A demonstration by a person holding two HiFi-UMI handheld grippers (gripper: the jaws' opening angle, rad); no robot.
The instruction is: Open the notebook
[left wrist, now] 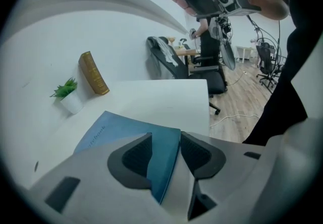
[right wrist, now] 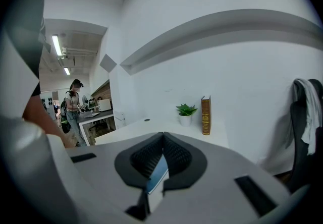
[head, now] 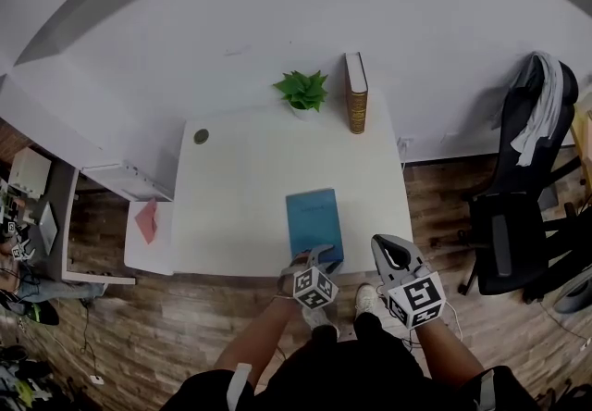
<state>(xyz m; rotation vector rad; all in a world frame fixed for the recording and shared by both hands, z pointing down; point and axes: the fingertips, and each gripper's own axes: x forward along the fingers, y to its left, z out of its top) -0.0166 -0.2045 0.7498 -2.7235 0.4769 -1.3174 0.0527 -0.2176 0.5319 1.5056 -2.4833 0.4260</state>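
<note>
White bench [head: 240, 215] stood against a white wall on a wood floor in the head view, with a potted plant [head: 302, 91] and an upright brown book [head: 356, 93] at its far edge. A black office chair [head: 518, 215] stood off to the right. The blue notebook [head: 313, 219] lay closed and flat by the bench's near edge. The left gripper [head: 322, 254] sat at its near end and the right gripper [head: 387, 247] near its right corner.

In the left gripper view, the fingers [left wrist: 136, 160] stood wide apart with the notebook's near corner showing between them. Whether they touched it could not be told.

In the right gripper view, the fingers met at their tips and gripped nothing. A sliver of blue showed through the gap beneath them.
</note>
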